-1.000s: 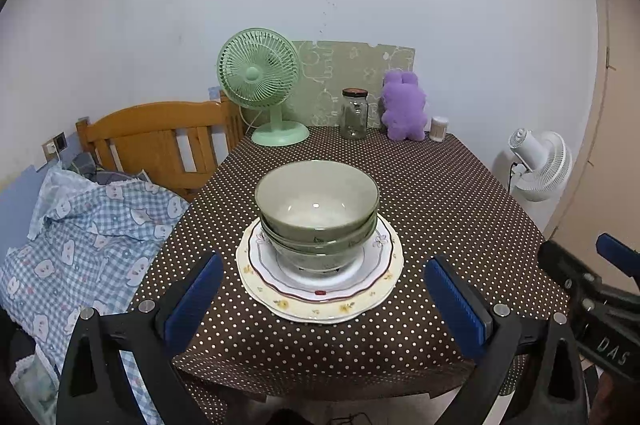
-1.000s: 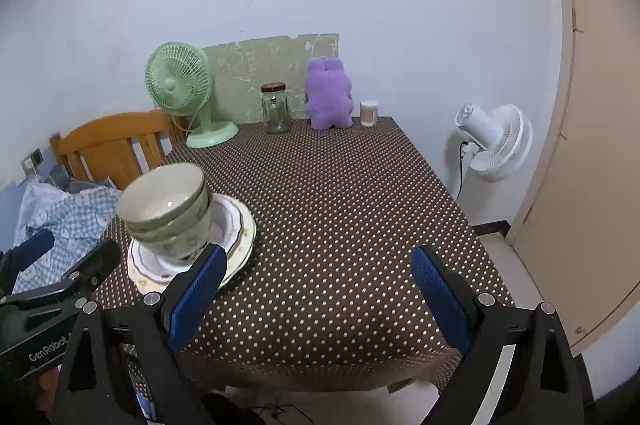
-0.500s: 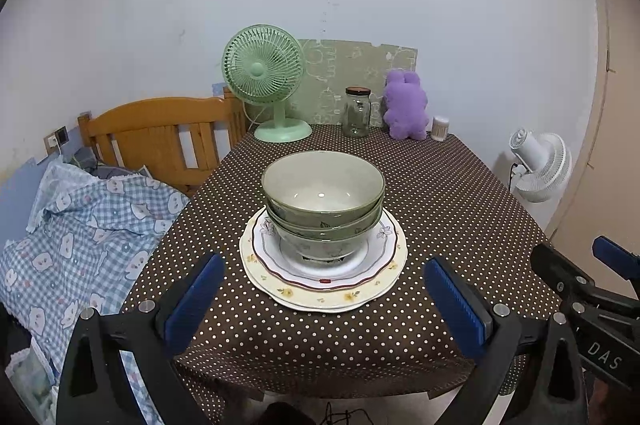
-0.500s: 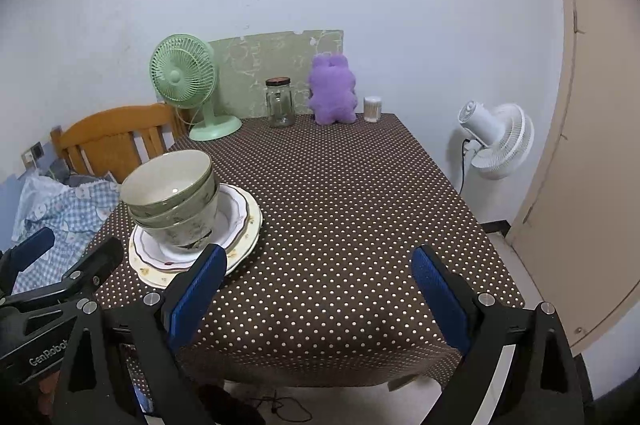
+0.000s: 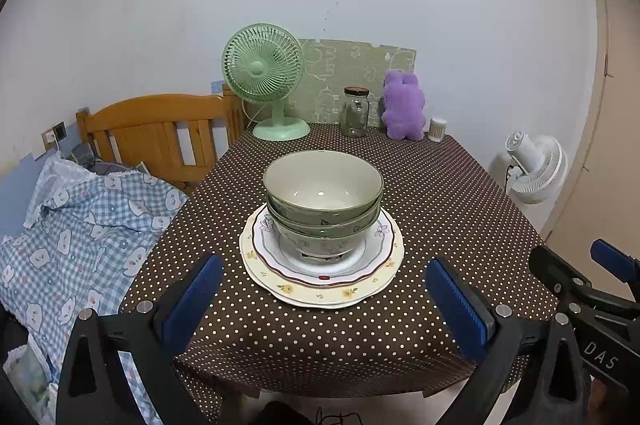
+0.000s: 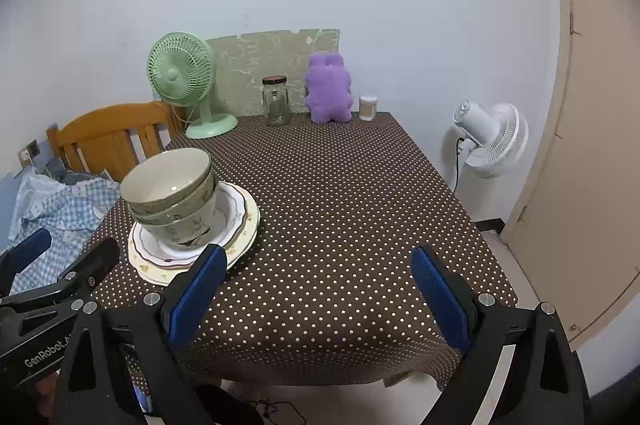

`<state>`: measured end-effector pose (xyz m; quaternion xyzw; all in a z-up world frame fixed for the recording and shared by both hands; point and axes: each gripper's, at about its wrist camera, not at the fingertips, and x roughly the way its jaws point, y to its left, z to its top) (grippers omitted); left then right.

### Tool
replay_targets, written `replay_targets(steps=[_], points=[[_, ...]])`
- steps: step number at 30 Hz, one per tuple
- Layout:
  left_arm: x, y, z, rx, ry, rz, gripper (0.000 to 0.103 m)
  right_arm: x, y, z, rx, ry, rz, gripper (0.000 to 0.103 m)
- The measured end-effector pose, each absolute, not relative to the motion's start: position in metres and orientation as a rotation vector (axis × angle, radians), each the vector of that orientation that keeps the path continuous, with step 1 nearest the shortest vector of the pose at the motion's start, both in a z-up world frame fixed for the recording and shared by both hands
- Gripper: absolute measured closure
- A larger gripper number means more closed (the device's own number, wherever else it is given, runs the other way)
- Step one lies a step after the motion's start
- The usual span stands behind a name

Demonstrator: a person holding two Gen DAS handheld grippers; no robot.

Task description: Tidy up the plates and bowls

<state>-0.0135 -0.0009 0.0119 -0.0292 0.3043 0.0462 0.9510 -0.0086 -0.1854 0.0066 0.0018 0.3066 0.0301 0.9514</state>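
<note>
brown dotted table, green desk fan at its far edge, stacked plates near the front edge, nested green bowls on them, left gripper released and empty before the stack, right gripper released and empty beside it

Green-glazed bowls are nested upright, cream inside, at the centre of the left wrist frame. They are seated on stacked plates: a red-rimmed white one over a cream floral one.
</note>
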Motion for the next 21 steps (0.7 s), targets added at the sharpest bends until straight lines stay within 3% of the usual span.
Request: replay_targets(steps=[21], points=[[-0.0110, -0.0071, 0.0129, -0.060, 0.622, 0.091, 0.000, -0.0081, -0.1868, 0.0047, 0.006, 0.627, 0.052, 0.008]])
